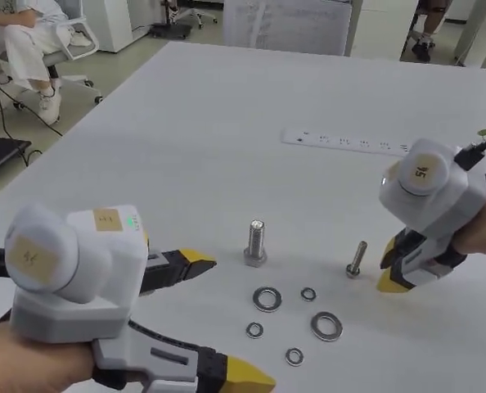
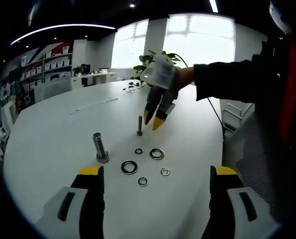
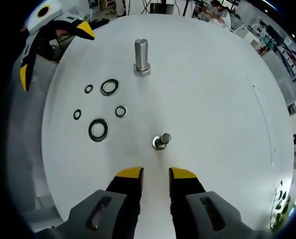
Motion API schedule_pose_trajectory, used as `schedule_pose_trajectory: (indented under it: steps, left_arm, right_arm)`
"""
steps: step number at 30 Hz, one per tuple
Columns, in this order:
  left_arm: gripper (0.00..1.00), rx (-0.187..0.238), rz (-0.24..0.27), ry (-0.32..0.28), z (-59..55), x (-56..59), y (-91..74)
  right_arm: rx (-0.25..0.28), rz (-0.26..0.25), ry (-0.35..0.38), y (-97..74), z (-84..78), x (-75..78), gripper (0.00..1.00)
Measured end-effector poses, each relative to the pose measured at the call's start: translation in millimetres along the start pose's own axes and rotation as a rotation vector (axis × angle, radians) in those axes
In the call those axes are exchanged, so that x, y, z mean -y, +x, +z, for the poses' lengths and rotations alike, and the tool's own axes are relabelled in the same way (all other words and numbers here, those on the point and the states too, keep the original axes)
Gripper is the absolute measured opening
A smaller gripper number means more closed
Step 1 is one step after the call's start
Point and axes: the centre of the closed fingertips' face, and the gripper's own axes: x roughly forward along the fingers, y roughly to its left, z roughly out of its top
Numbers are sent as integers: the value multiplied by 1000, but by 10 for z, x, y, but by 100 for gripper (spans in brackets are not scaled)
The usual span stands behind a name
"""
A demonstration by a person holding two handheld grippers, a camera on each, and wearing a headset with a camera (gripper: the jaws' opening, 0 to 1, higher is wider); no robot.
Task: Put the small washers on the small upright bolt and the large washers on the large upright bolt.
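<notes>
The large bolt [image 1: 256,243] and the small bolt [image 1: 357,259] stand upright on the white table [image 1: 227,147]. In front of them lie two large washers [image 1: 267,299] [image 1: 326,326] and three small washers [image 1: 308,294] [image 1: 254,330] [image 1: 294,356]. My left gripper [image 1: 231,321] is wide open at the lower left, just left of the washers, holding nothing. My right gripper [image 1: 388,274] hovers just right of the small bolt [image 3: 162,141], its jaws slightly apart and empty. From the left gripper [image 2: 156,172] view, the right gripper [image 2: 155,119] hangs beside the small bolt [image 2: 140,125].
A white power strip [image 1: 345,141] lies farther back on the table, right of centre. A person [image 1: 30,41] sits on a chair beyond the table's left edge. A plant [image 2: 153,59] stands at the table's far end.
</notes>
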Motion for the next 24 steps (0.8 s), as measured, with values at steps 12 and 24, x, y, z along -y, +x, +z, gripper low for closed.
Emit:
schedule_pose_trajectory:
  steps: [12, 24]
  left_arm:
    - [87, 10, 0, 3, 16, -7, -20]
    - [87, 22, -3, 9, 38, 1, -35]
  right_arm:
    - [-8, 1, 1, -80, -38, -103, 28]
    - [-4, 15, 1, -147, -22, -292, 32]
